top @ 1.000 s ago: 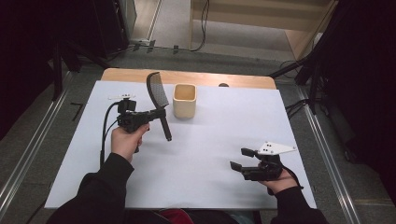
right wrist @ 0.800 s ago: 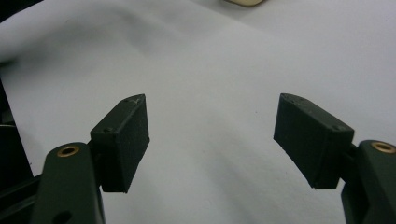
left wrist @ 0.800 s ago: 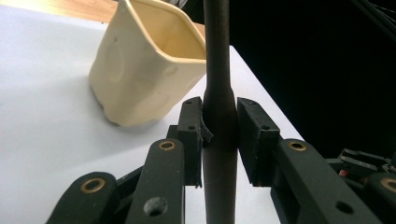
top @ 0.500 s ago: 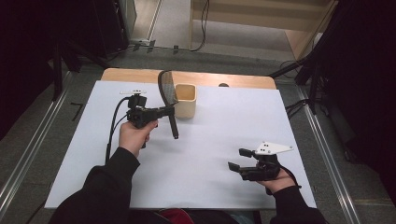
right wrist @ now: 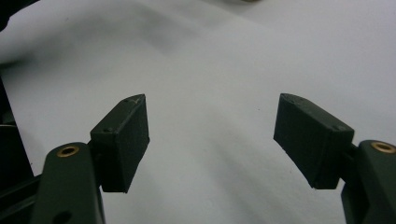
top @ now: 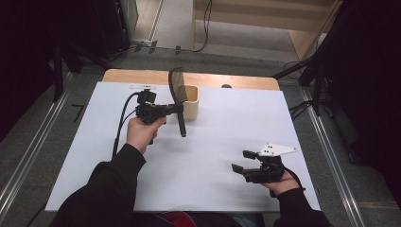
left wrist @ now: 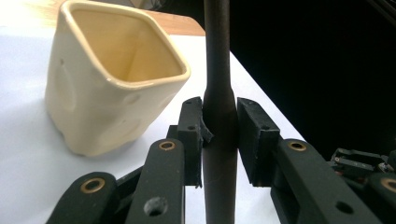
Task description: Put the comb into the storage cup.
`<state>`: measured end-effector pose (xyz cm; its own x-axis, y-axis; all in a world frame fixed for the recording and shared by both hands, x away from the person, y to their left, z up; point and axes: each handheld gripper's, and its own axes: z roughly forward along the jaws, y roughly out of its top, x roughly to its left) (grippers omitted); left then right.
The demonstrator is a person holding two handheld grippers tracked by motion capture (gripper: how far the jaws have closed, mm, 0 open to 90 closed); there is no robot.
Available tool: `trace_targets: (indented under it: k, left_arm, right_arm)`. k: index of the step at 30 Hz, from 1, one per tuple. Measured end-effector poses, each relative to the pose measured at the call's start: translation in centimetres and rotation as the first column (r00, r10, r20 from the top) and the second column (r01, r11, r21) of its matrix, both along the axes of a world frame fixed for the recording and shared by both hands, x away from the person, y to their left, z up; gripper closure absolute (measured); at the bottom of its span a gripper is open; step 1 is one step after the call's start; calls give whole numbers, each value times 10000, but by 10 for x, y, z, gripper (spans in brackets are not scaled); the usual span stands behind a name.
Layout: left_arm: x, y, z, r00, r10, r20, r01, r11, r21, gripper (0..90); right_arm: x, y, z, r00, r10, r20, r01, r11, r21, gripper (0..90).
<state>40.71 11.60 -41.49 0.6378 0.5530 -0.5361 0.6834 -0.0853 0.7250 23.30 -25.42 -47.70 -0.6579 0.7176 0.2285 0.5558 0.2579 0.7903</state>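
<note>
The left gripper (top: pixel 177 108), clamped on the spatula (top: pixel 178 97) handle, has carried it from beside the cup (top: pixel 190 101) to just over its near rim; insertion looks close. The right gripper (top: pixel 242 161) rests spread, well away from the cup.

Glossy cream ceramic cup (left wrist: pixel 112 79); matt black spatula handle (left wrist: pixel 219 112); white matt table cover (top: pixel 227 142).

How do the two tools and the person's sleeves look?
Both tools are black, each with two flat, blocky jaws on arms with brass-coloured rivets. The left tool trails a black cable. The right tool carries a grey three-cornered plate with small dark holes. The sleeves are dark and long.
</note>
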Motion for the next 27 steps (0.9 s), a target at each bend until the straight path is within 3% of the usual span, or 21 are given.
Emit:
trace_targets:
  k: [27]
  left_arm:
    - [31, -8, 38, 9997, 165, 171, -164, 9999, -27, 729]
  right_arm:
    - [0, -1, 0, 9999, -52, 92, 53, 10000, -51, 247]
